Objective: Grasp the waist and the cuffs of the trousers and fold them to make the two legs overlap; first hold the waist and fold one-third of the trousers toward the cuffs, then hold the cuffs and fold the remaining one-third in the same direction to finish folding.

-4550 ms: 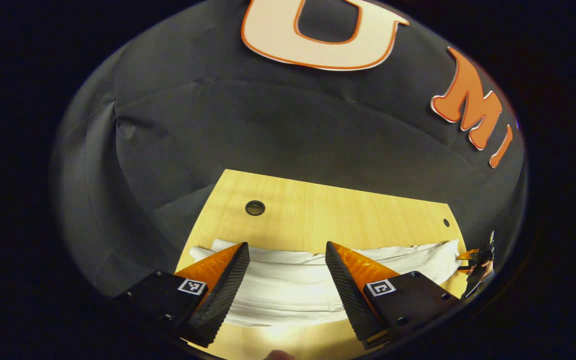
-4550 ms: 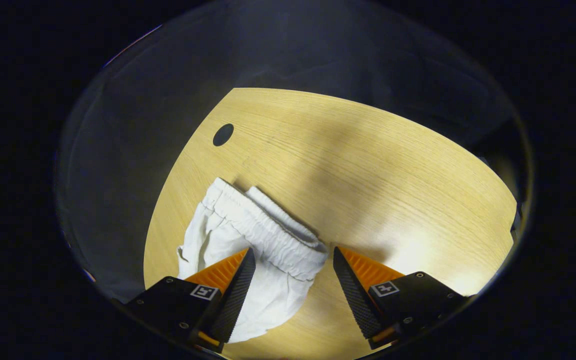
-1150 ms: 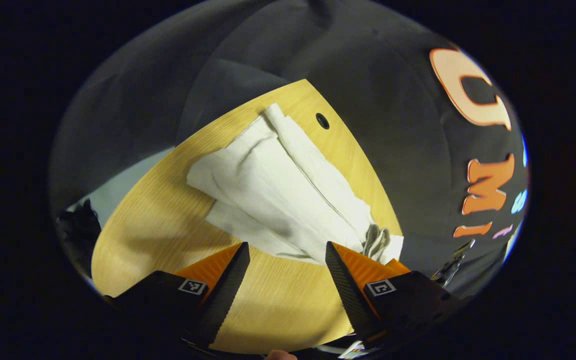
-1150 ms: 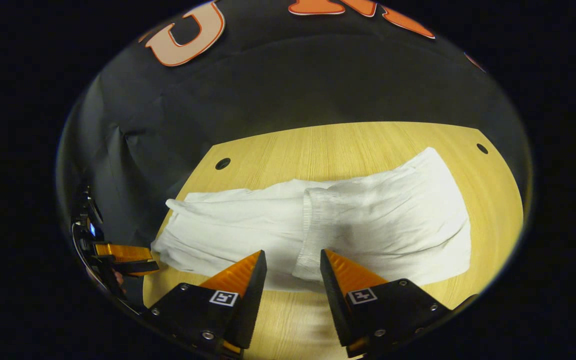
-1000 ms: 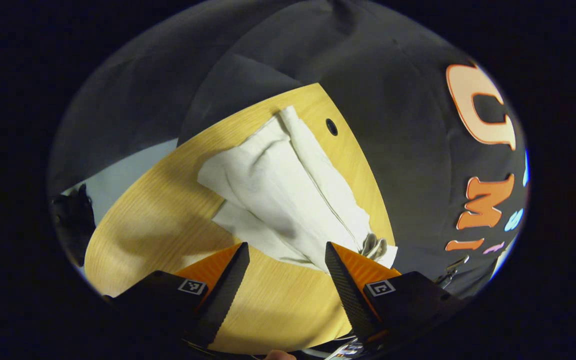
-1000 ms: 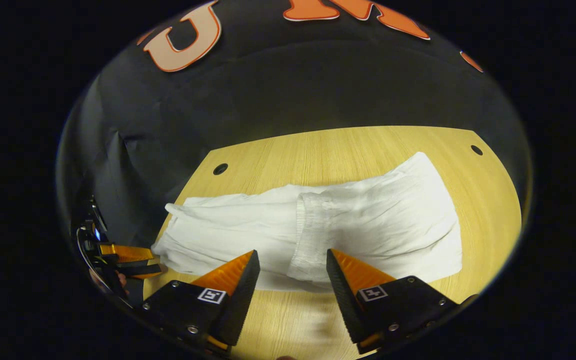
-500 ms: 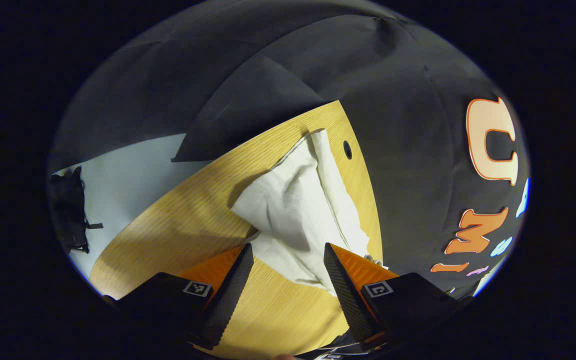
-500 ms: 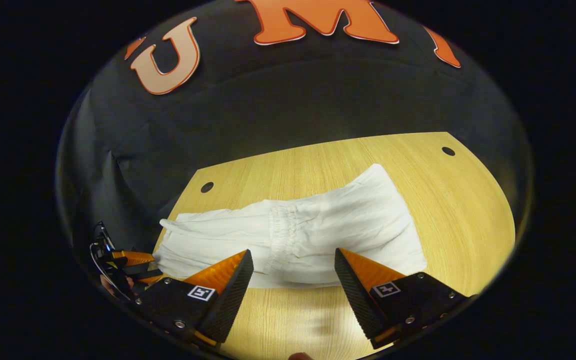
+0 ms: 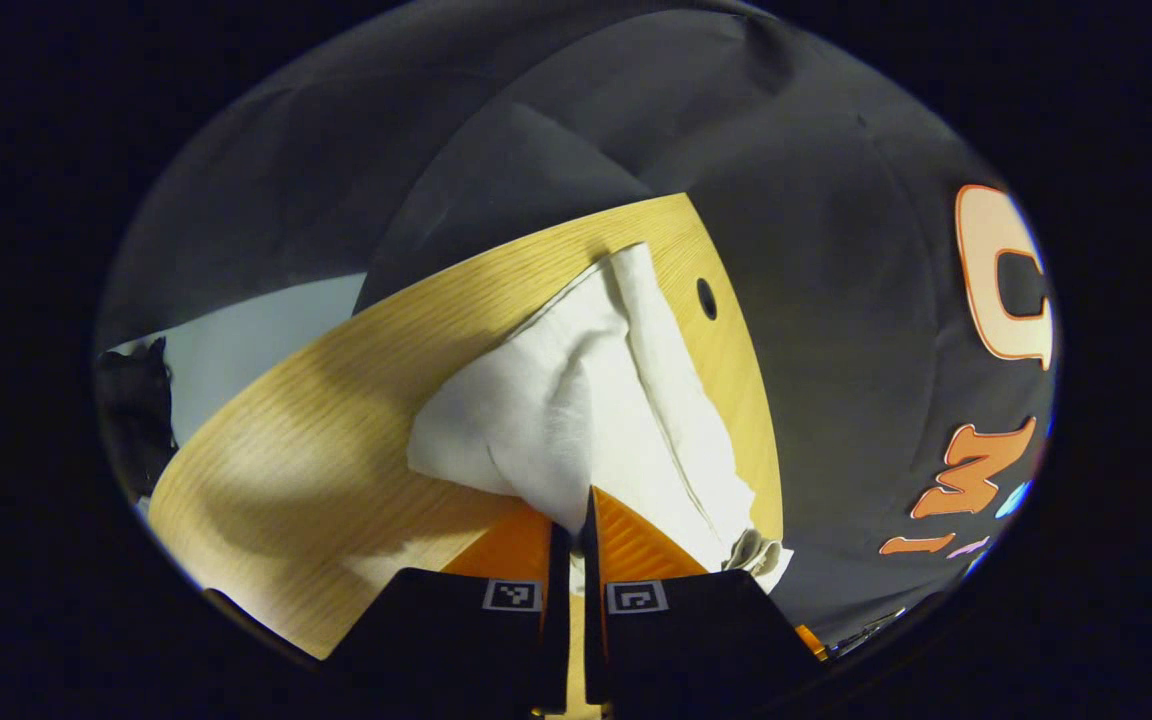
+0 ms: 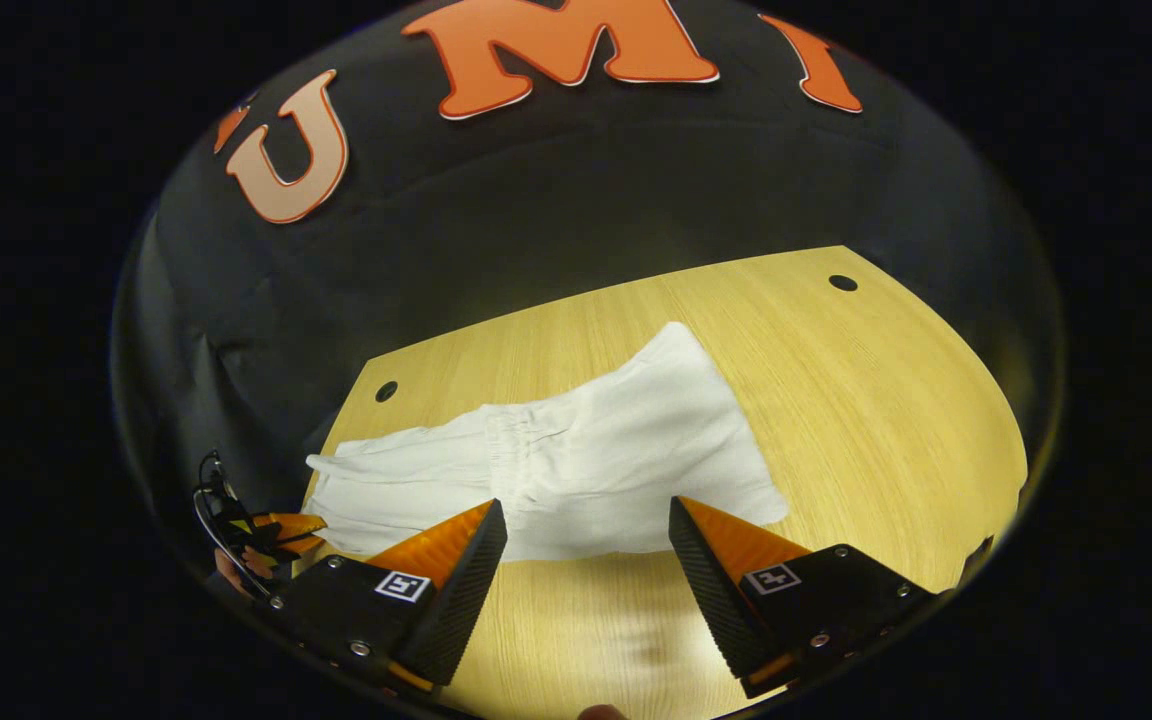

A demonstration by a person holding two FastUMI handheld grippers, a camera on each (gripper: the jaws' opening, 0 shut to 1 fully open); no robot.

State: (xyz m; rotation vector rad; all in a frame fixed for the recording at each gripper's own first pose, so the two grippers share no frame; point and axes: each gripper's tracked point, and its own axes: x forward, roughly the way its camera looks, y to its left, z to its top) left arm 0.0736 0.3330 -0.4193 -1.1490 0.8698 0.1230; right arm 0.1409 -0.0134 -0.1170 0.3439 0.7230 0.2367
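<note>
White trousers (image 9: 576,400) lie on the wooden table (image 9: 336,420), the waist part folded over the legs. In the left gripper view my left gripper (image 9: 570,525) is shut on the near cuff edge, with white cloth pinched between its fingers. In the right gripper view the trousers (image 10: 586,460) stretch across the table, the elastic waistband (image 10: 511,445) lying on top near the middle. My right gripper (image 10: 586,520) stands open just in front of the trousers' near edge, holding nothing. The left gripper (image 10: 281,530) shows at the far left by the cuff end.
The table (image 10: 836,400) has a small round hole (image 10: 386,390) at the back left and another hole (image 10: 843,283) at the back right. Bare wood lies right of the trousers. Pale floor (image 9: 256,330) and a dark object (image 9: 131,400) sit beyond the table's edge.
My left gripper has moved in and shut on the cuff edge. My right gripper has stayed open while the trousers have shifted left and farther off in its view.
</note>
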